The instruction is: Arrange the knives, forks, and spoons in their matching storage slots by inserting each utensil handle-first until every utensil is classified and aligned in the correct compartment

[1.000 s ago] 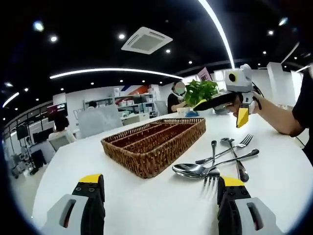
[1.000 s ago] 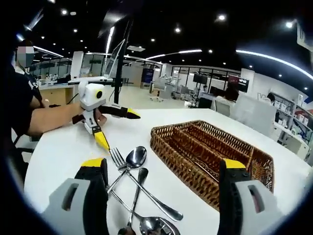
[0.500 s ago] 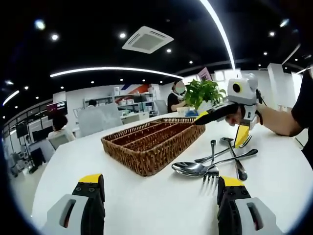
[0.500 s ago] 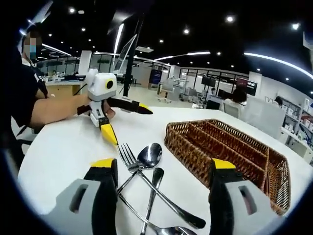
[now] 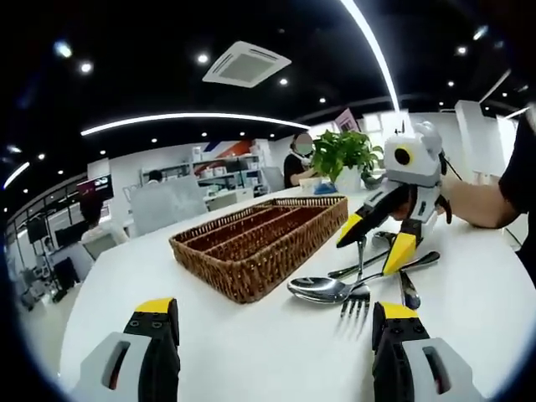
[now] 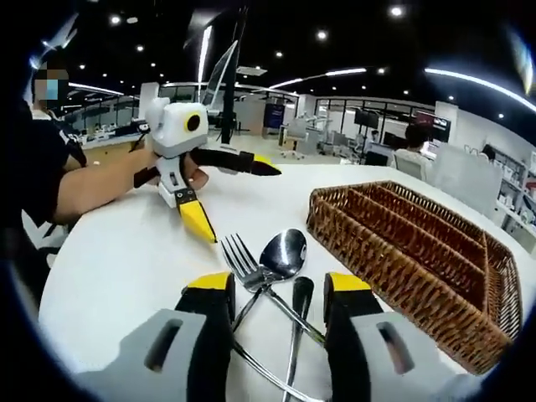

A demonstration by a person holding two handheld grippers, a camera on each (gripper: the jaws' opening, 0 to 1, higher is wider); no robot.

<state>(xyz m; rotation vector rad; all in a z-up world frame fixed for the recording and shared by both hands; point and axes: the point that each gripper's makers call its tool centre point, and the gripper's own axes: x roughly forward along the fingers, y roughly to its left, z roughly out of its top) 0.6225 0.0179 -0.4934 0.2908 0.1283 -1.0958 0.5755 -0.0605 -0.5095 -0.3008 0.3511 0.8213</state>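
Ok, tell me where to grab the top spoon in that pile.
Grip the spoon by its thin handle, just below the bowl, coming straight down. It lies flat across the fork, so only the narrow handle fits between the right gripper jaws.

Utensils (image 5: 360,280) beside basket (image 5: 260,239) on table (image 5: 234,352)

We record bright, even light from ceiling strips (image 5: 368,50) and spot lamps, soft glare on the white table (image 6: 126,243), sharp centres, and fisheye bending toward the edges.
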